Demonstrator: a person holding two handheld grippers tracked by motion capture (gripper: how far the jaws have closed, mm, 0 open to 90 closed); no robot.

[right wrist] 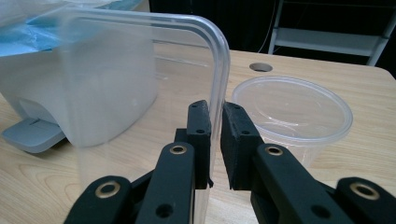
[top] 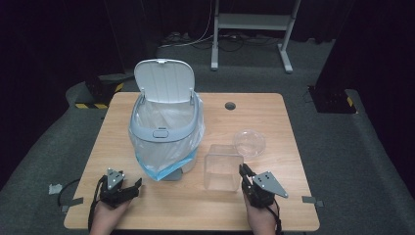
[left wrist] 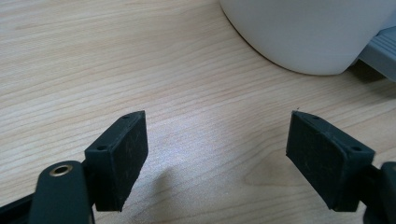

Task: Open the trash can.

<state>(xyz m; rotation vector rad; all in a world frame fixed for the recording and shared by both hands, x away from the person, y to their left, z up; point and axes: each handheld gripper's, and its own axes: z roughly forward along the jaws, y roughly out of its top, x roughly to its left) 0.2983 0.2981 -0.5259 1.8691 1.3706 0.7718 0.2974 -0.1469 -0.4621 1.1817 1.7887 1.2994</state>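
Our right tool [right wrist: 215,140] clamps the near wall of the square tub [right wrist: 140,84], a round tub [right wrist: 299,112] just beyond it. Our left tool [left wrist: 215,158] rests wide open on the tabletop [left wrist: 116,60], holding nothing, with the bin [left wrist: 308,32] ahead.

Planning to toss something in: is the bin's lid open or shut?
Open. The bin's lid stands flipped up behind the rim, exposing the plastic liner in the high view.
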